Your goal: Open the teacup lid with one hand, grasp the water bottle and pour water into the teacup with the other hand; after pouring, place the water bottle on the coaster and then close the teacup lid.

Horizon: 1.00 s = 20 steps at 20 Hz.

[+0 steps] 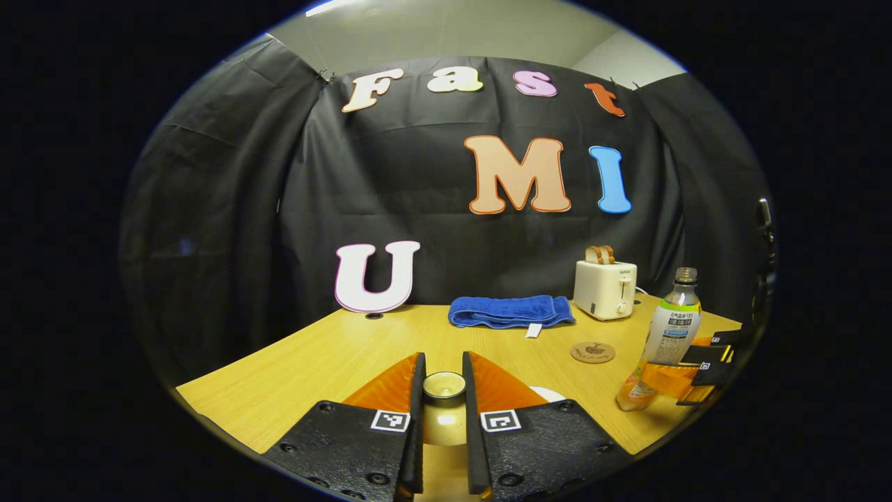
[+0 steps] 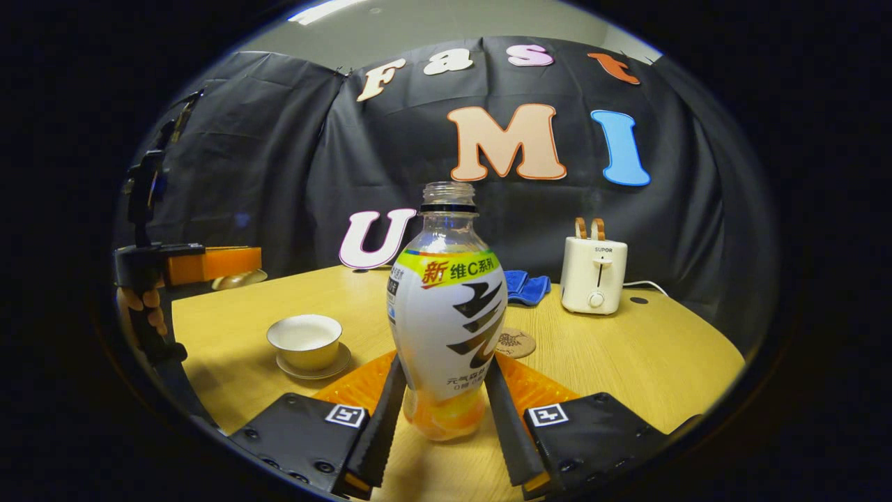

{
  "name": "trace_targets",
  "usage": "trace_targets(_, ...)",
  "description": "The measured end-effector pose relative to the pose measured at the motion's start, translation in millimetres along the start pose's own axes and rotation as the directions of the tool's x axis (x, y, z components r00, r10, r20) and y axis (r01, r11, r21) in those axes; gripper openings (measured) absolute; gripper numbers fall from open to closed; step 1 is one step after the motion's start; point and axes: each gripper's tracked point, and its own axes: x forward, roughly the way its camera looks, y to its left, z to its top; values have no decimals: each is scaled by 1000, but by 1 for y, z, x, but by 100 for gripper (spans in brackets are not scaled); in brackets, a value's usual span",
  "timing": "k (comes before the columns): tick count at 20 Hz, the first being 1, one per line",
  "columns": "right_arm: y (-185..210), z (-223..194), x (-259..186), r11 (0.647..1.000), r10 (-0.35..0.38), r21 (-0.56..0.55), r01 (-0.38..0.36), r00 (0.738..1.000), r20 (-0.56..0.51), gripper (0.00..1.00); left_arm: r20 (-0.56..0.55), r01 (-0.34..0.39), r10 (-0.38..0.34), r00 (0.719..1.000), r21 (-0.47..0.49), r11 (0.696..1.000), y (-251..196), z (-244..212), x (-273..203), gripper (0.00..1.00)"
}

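My left gripper (image 1: 443, 358) is shut on the knob of the pale teacup lid (image 1: 444, 387), held up off the cup. In the right gripper view that gripper (image 2: 209, 265) hangs at the far left with the lid (image 2: 238, 279) under it. The white teacup (image 2: 305, 339) stands uncovered on its saucer (image 2: 317, 370). My right gripper (image 2: 444, 364) is shut on the lower body of the uncapped water bottle (image 2: 449, 300), which holds a little orange liquid. The left gripper view shows the bottle (image 1: 670, 328) leaning slightly in the right gripper (image 1: 700, 369). The round cork coaster (image 1: 592, 352) lies bare beyond it.
A folded blue towel (image 1: 511, 311) lies at the back of the wooden table (image 1: 313, 362). A white toaster (image 1: 605, 288) with bread in its slots stands at the back right, its cord trailing behind. A hand (image 2: 143, 307) holds the left gripper's handle.
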Motion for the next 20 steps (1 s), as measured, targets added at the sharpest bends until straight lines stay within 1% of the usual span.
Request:
trace_targets(3, 4, 2, 4, 998, 7, -56, -7, 1000, -5, 70, -4, -15, 15, 1000, -15, 1000, 10, -2, -3, 22)
trace_targets(6, 9, 5, 10, 989, 7, -145, -7, 1000, 3, 67, -10, -37, 37, 999, -15, 999, 21, -6, -7, 22)
trace_targets(7, 8, 8, 12, 986, -3, -169, 5, 1000, 14, 71, -9, -43, 43, 999, -15, 999, 24, -6, -8, 22)
trace_targets(10, 10, 17, 15, 971, -5, -238, 16, 999, 46, 58, -6, -58, 58, 998, -13, 998, 32, -6, -10, 22)
trace_targets(11, 11, 19, 17, 964, -6, -266, 20, 999, 52, 59, -6, -63, 62, 998, -15, 998, 35, -6, -12, 22)
trace_targets(12, 11, 20, 19, 953, -9, -302, 25, 998, 56, 58, -5, -66, 66, 998, -17, 998, 37, -7, -13, 22)
trace_targets(13, 11, 22, 19, 937, -13, -346, 34, 998, 65, 58, -4, -70, 70, 998, -18, 997, 40, -7, -14, 22)
trace_targets(14, 11, 24, 20, 918, -15, -395, 44, 997, 77, 58, -3, -75, 75, 997, -19, 997, 43, -8, -14, 22)
trace_targets(17, 7, 30, 21, 842, -1, -535, 61, 994, 110, 58, -8, -86, 85, 996, -27, 996, 50, -12, -16, 22)
trace_targets(18, 6, 29, 22, 823, 3, -565, 62, 994, 113, 58, -10, -88, 88, 996, -32, 996, 53, -13, -18, 22)
trace_targets(20, 21, 21, 26, 781, 6, -621, 63, 994, 109, 58, -9, -97, 97, 995, -35, 995, 58, -15, -20, 22)
